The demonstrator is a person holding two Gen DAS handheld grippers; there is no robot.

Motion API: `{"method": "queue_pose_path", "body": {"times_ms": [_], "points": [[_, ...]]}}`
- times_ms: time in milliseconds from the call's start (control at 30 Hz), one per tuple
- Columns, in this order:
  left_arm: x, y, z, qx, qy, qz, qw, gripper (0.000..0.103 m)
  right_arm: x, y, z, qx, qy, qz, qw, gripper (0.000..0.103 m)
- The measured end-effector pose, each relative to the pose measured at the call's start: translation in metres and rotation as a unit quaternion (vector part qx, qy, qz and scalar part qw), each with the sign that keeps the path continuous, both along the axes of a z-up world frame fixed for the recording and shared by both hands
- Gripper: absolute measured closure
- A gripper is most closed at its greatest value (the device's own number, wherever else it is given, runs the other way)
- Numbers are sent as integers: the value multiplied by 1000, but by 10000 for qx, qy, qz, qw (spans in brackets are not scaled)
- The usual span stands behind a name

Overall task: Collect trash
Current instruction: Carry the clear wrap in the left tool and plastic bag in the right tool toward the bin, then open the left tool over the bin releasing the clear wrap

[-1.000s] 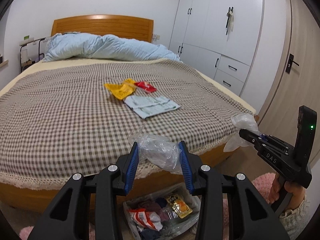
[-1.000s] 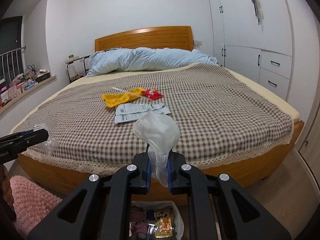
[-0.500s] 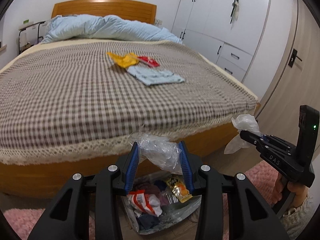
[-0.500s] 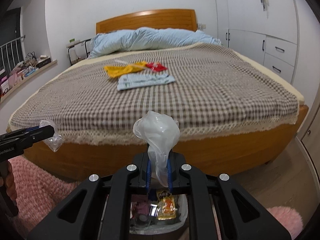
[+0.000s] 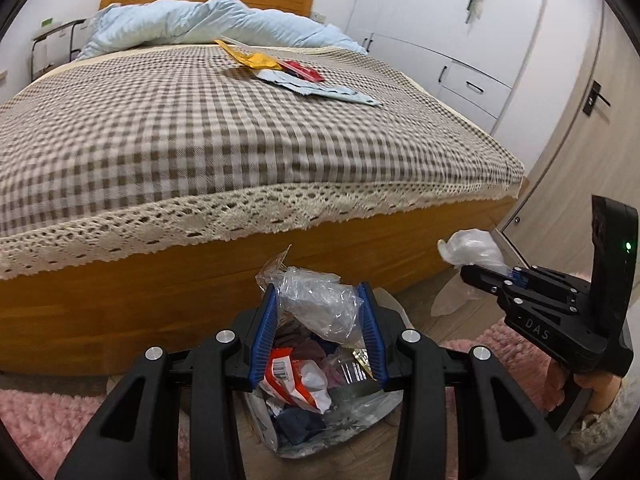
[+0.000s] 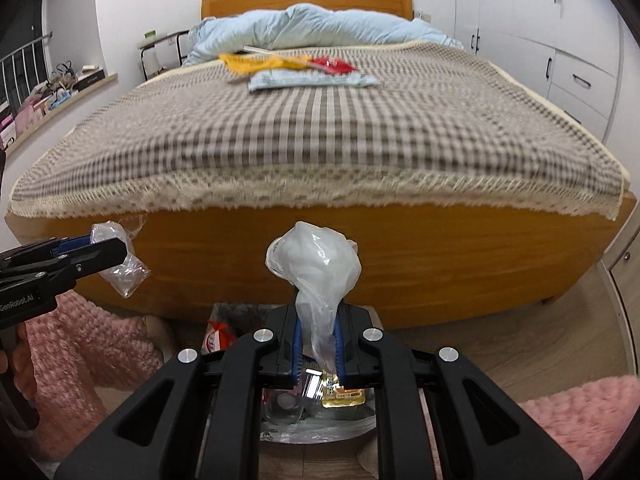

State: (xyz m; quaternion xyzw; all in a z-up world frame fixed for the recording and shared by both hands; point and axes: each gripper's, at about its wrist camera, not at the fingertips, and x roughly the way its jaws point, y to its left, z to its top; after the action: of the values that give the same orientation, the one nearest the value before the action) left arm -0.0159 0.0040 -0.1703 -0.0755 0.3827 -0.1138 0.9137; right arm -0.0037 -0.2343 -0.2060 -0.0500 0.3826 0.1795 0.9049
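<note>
The left tool is clenched on a crumpled clear plastic wrapper, its blue pads pressing the bundle from both sides. The right tool is clamped almost fully together on the neck of a whitish plastic bag, whose puffed top stands above the pads. Both pieces hang over the floor at the foot of the bed, directly above the trash bag, which sits open on the floor and already holds a red and white packet, dark scraps and a yellow sachet.

The step in hand looks like dropping both pieces into that bag. To do it well, each tool should be low and centred over the opening before letting go, because thin film is light and tends to drift sideways or cling to the pads (a wide opening of the pads and a small shake would likely free it). The mouth of the bag is soft and slumped, so aiming for its middle rather than the rim is safer. Releasing one piece at a time would make a miss easier to spot.

More trash waits on the checked bedspread: a yellow wrapper, a red packet and a pale blue package, lying together well away from the bag.
</note>
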Motion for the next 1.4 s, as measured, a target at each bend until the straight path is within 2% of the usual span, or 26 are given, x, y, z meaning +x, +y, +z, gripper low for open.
{"method": "queue_pose_path", "body": {"times_ms": [67,200,533,767,967,1067,1267,1400], "points": [[2,1,-11,48,-17,-21,10000,66,0,2,-8,-79,37,5,10000,91],[10,3,-33,-21,239,60,9997,66,1,1,-24,-128,226,-64,9996,91],[11,-2,-52,51,512,19,9987,66,2,9,-40,-271,375,25,9989,91],[10,7,-58,-66,657,156,9977,66,5,12,-41,-364,360,-26,9987,91],[16,2,-74,95,999,138,9949,66,10,5,-49,-396,493,-170,9979,91],[23,-3,-86,5,1253,90,9921,65,11,2,-54,-398,552,-170,9975,91],[41,-27,-104,104,1569,-65,9875,65,14,-2,-53,-381,629,-215,9971,91],[50,-33,-112,-101,1743,-83,9846,64,18,-10,-59,-428,722,-291,9960,91]]}}
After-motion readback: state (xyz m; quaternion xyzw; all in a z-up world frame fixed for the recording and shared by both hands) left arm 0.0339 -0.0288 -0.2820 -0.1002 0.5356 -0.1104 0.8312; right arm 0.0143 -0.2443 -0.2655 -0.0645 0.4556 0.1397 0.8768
